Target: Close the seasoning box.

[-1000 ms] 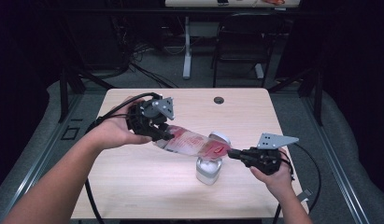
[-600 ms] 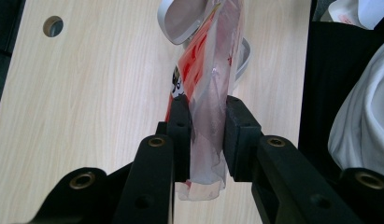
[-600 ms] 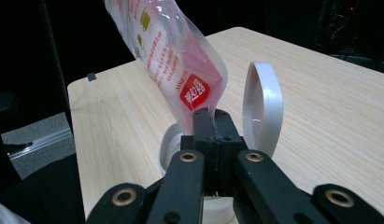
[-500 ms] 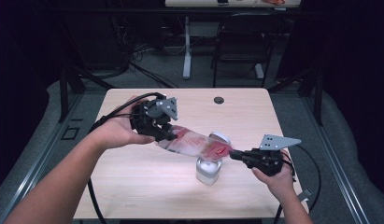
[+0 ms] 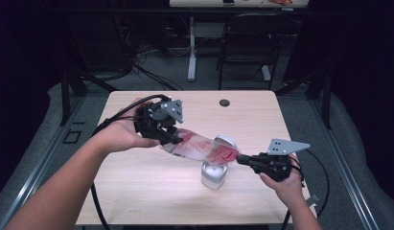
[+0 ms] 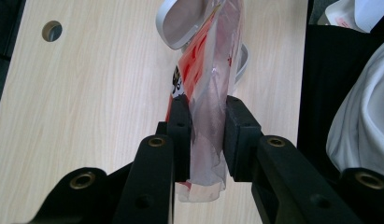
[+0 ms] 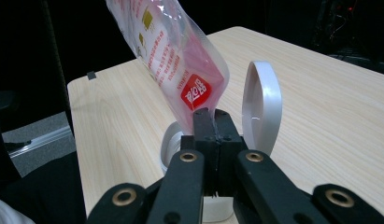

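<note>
A clear plastic pouch with red print hangs slanted above the table, stretched between both grippers. My left gripper is shut on its upper end; in the left gripper view the pads squeeze the pouch from both sides. My right gripper is shut on the pouch's lower corner, jaws pressed tight together. Right under that corner stands a small white container with its round hinged lid flipped up. The container's open mouth sits just behind my right jaws.
The light wooden table has a round cable hole near its far edge. Cables trail from both grippers off the table's sides. A chair and desk legs stand on the dark floor beyond the table.
</note>
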`<state>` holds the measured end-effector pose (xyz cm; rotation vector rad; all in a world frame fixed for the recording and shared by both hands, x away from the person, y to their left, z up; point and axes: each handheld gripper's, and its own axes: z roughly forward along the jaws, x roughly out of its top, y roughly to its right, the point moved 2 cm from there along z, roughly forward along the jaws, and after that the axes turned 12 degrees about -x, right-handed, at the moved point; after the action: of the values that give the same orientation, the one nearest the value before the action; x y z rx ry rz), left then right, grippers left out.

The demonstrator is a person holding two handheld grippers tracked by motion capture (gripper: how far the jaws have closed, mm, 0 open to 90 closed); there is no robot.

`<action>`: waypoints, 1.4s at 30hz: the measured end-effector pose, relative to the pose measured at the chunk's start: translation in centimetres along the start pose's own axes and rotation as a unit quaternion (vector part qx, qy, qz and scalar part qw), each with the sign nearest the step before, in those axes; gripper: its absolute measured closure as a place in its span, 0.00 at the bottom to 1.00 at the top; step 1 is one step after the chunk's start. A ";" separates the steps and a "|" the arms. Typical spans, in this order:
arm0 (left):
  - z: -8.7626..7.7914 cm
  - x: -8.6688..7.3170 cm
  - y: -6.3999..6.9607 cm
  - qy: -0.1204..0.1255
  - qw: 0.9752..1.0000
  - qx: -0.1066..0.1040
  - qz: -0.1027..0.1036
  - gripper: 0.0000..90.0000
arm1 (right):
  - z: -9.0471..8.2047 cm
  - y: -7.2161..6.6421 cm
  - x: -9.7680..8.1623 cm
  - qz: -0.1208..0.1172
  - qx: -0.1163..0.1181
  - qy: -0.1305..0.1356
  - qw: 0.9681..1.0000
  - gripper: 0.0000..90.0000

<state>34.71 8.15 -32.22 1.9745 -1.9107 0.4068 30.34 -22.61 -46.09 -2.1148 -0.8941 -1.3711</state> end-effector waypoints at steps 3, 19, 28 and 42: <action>-0.1 0.0 0.0 -0.001 1.000 0.000 0.002 0.83 | -0.1 -0.1 -0.1 0.001 0.000 0.003 1.000 1.00; -0.2 -0.2 0.0 -0.004 1.000 0.000 0.003 0.84 | 0.1 -0.2 0.1 0.000 0.001 0.003 1.000 1.00; -0.4 -0.3 0.0 -0.002 1.000 0.001 0.001 0.84 | 0.2 -0.2 0.3 -0.001 0.002 0.004 1.000 1.00; -0.3 -0.5 0.0 0.003 1.000 0.000 -0.003 0.84 | 0.2 -0.3 0.3 -0.003 0.001 0.003 1.000 1.00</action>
<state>34.67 8.69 -32.17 1.9759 -1.9013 0.4124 30.34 -22.19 -45.90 -2.1059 -0.8988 -1.3782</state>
